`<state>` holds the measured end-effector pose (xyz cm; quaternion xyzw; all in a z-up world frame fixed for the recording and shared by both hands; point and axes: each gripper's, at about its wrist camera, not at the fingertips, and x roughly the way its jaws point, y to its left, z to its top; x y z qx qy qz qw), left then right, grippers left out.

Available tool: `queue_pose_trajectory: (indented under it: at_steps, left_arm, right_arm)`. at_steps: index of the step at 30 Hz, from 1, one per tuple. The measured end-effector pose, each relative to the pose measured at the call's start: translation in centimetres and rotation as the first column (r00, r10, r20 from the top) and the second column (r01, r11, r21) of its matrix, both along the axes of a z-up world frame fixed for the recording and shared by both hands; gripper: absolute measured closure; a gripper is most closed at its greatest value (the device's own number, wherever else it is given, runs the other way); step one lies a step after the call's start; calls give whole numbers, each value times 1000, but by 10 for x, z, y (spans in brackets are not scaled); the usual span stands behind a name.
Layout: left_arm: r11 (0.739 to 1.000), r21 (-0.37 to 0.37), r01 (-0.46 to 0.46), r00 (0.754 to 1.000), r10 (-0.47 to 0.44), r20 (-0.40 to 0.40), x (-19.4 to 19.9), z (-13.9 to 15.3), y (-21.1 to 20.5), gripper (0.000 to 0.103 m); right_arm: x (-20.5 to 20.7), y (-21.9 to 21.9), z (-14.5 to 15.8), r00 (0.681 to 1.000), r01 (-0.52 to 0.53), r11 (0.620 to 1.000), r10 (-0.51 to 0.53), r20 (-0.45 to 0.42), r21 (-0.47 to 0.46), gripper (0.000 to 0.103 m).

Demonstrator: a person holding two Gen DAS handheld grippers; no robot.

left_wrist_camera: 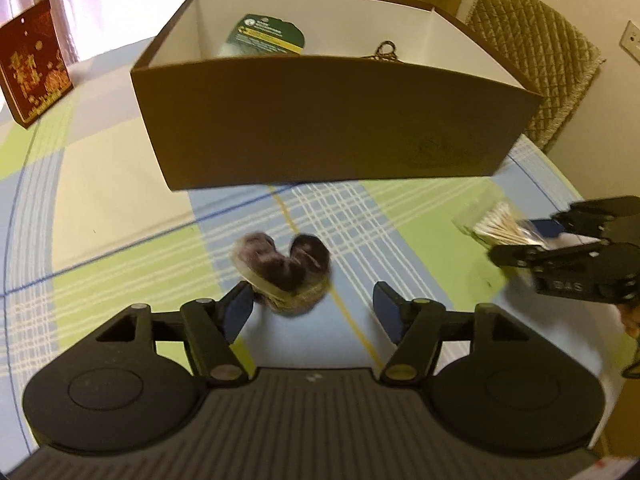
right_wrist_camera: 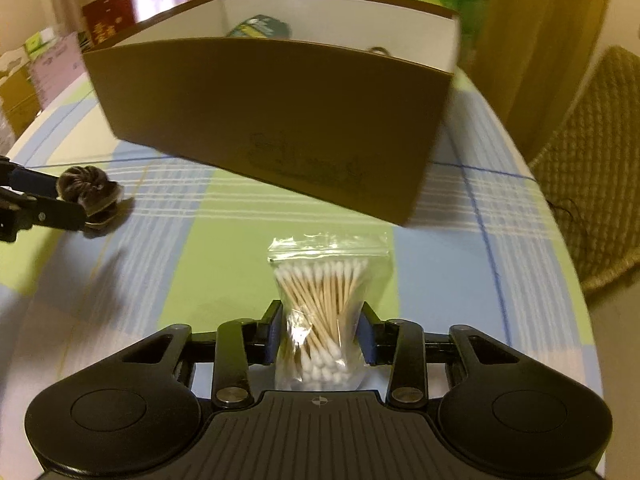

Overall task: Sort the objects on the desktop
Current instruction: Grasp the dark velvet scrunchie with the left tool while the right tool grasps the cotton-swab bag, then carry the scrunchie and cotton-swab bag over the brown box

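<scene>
A dark furry hair scrunchie (left_wrist_camera: 284,272) lies on the checked tablecloth (left_wrist_camera: 120,184). It rests against the left finger of my left gripper (left_wrist_camera: 314,308), whose jaws stand wide apart, the right pad well clear of it. In the right wrist view the scrunchie (right_wrist_camera: 90,192) sits at the tips of the left gripper (right_wrist_camera: 86,212). My right gripper (right_wrist_camera: 320,332) is shut on a clear zip bag of cotton swabs (right_wrist_camera: 320,292), pinching its middle. The swab bag (left_wrist_camera: 496,226) also shows at far right in the left wrist view. A brown open box (left_wrist_camera: 332,120) stands just beyond both grippers.
Inside the box (right_wrist_camera: 280,112) lie a green packet (left_wrist_camera: 264,36) and a small gold-coloured item (left_wrist_camera: 386,50). A red patterned box (left_wrist_camera: 36,68) stands at the far left. A quilted chair back (left_wrist_camera: 536,72) is beyond the table's right edge.
</scene>
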<state>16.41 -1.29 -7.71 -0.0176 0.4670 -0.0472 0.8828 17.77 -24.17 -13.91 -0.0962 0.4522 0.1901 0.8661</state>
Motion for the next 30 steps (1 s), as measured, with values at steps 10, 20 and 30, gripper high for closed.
queue_pose_trajectory:
  at_steps: [10, 20, 30]
  left_arm:
    - [998, 55, -6, 1000, 5, 16, 24, -12, 0, 34]
    - [997, 51, 54, 999, -54, 2, 29, -33, -3, 69]
    - [999, 28, 41, 999, -42, 3, -4, -26, -5, 65]
  right_arm:
    - [-3, -32, 5, 998, 67, 998, -67, -9, 0, 68]
    - [-9, -30, 4, 999, 43, 999, -43, -12, 22, 43]
    - [0, -20, -2, 999, 40, 999, -40, 8, -3, 42]
